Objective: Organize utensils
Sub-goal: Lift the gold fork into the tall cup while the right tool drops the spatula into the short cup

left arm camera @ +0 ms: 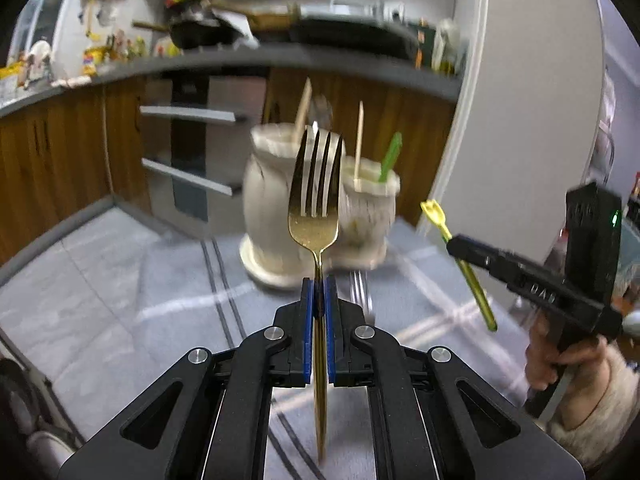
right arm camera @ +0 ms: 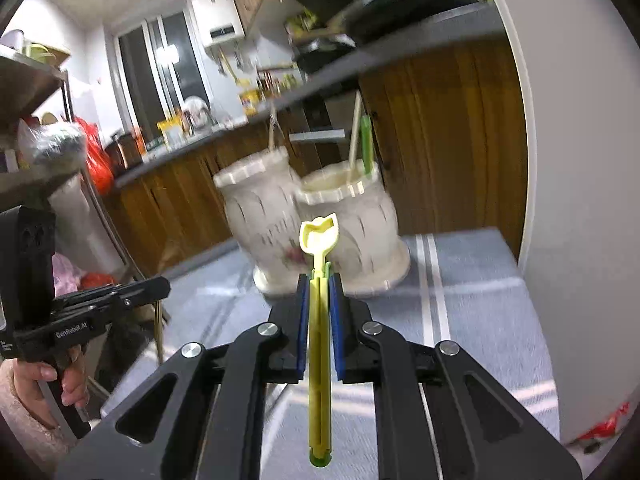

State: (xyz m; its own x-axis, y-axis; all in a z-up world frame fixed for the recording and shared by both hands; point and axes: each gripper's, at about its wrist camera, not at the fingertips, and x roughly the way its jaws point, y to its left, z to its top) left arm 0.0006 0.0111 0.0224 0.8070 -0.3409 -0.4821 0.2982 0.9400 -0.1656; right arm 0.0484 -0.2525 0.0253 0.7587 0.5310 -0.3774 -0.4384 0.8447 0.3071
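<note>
left gripper — clamped on gold fork | right gripper — clamped on yellow pick

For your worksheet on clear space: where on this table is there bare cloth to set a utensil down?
Bare cloth lies left of the two ceramic holders, toward the wooden cabinets, and right of them beside the white wall. It is crowded in front of the holders, where a silver fork lies.

Two pots stood side by side on the counter, touching. Sticks stood up inside both pots. The fork was up in the left tool, in front of the pots. The small plastic fork sat in the right tool, to the right of it.
</note>
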